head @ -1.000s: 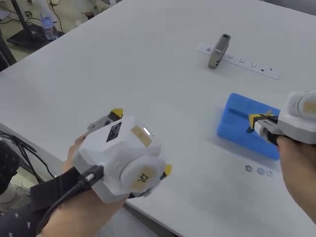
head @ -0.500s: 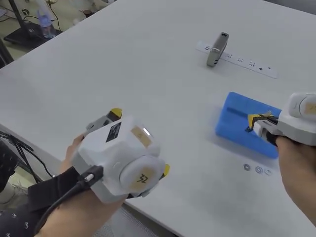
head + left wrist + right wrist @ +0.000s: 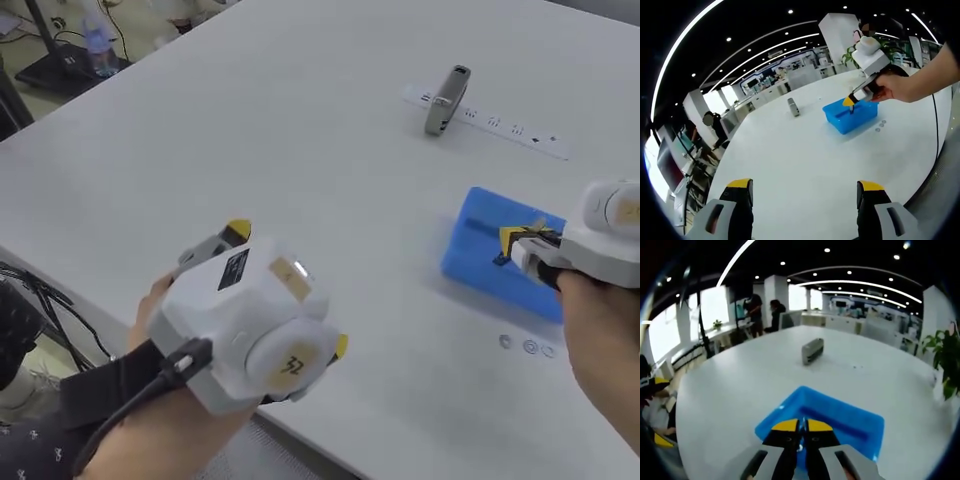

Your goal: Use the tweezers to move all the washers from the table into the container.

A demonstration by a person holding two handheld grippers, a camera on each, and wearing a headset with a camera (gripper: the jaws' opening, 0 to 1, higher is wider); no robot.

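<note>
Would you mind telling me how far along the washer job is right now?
Done: nothing I can confirm inside the blue container. In hand: the right gripper, shut on the tweezers, hovers over it. Left: three washers lie on the table beside it; the left gripper is open.

— Bright, even light from above; the white table (image 3: pixel 300 150) carries only a faint, soft shadow beside the container (image 3: pixel 478 250).
— Ceiling lights (image 3: pixel 855 292) glare in both gripper views, which bend at the edges; the right one looks soft.
</note>
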